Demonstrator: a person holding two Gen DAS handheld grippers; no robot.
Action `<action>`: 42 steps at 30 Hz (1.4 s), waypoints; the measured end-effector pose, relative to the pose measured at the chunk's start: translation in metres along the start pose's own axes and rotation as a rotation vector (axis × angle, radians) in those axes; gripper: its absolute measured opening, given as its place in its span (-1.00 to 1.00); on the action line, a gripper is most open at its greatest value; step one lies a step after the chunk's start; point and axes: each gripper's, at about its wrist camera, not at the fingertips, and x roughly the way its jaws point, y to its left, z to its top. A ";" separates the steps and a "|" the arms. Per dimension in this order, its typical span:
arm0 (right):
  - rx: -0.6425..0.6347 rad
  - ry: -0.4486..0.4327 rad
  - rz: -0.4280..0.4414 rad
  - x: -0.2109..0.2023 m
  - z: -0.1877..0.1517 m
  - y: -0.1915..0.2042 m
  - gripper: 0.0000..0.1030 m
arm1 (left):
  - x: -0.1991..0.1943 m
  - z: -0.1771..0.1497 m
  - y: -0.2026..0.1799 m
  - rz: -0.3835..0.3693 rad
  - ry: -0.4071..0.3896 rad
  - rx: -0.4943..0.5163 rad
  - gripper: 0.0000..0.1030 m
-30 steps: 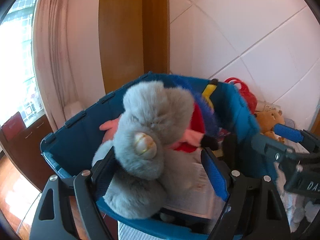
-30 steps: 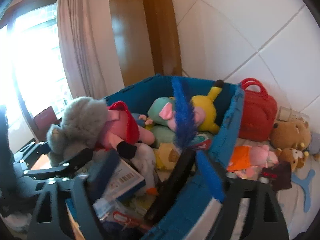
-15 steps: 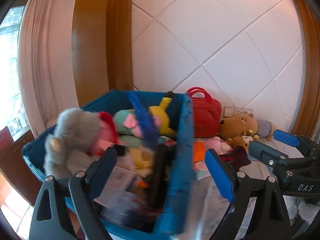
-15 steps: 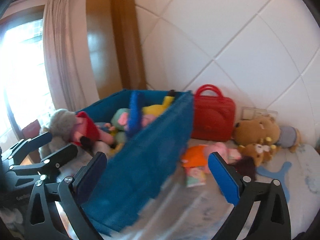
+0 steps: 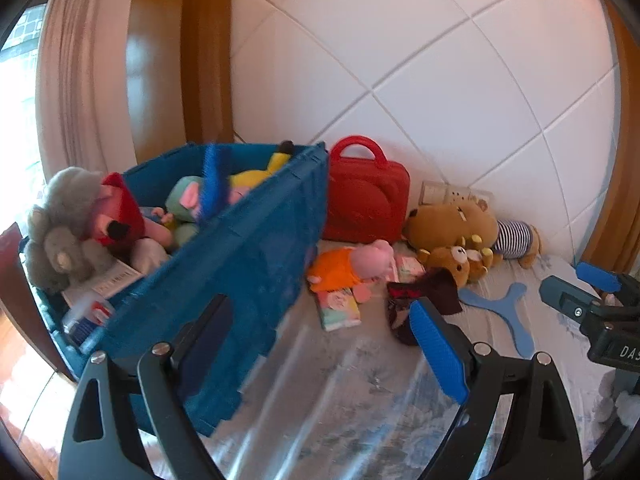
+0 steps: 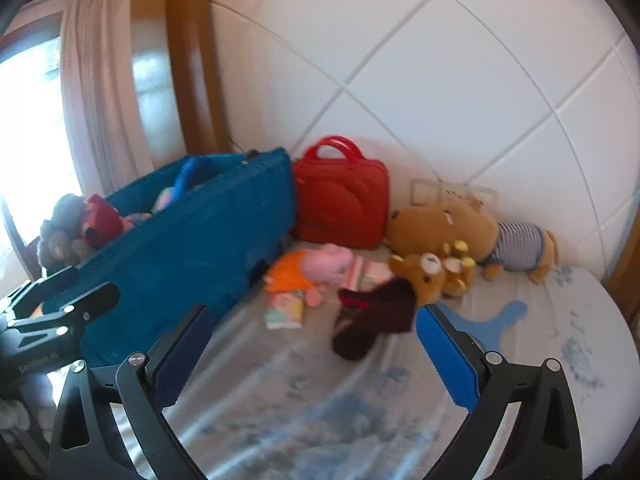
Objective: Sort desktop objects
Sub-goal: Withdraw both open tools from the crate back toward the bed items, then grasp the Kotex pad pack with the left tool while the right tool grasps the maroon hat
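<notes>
A blue fabric bin point(image 5: 248, 256) point(image 6: 192, 248) stands at the left, filled with plush toys; a grey plush point(image 5: 64, 220) sits at its near corner. On the bed lie a pink-and-orange pig plush point(image 5: 352, 266) point(image 6: 312, 270), a small picture book point(image 5: 338, 306) point(image 6: 285, 310), a dark sock point(image 5: 424, 300) point(image 6: 372, 316), a small brown bear point(image 5: 452, 262) point(image 6: 430, 274) and a blue boomerang point(image 5: 508, 308). My left gripper point(image 5: 320, 336) is open and empty, right of the bin. My right gripper point(image 6: 312, 344) is open and empty, facing the sock.
A red case point(image 5: 364, 196) point(image 6: 340, 200) leans on the tiled wall behind the toys. A large brown dog plush in a striped shirt point(image 5: 472, 224) point(image 6: 464, 224) lies at the back right. A curtain and wooden frame rise behind the bin.
The left gripper let go of the grey plush, which now rests in the bin. Both grippers swung right, away from the bin and toward the toys on the bed.
</notes>
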 end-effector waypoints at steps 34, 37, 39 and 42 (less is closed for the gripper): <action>0.176 0.329 -0.085 0.248 -0.047 -0.113 1.00 | 0.285 -0.030 -0.030 0.011 0.348 0.071 0.76; 0.187 0.364 -0.076 0.276 -0.057 -0.112 1.00 | 0.316 -0.044 -0.027 0.016 0.392 0.070 0.76; 0.190 0.381 -0.069 0.292 -0.061 -0.112 1.00 | 0.333 -0.052 -0.029 0.019 0.410 0.073 0.76; 0.192 0.398 -0.063 0.311 -0.065 -0.111 1.00 | 0.356 -0.062 -0.033 0.030 0.430 0.081 0.76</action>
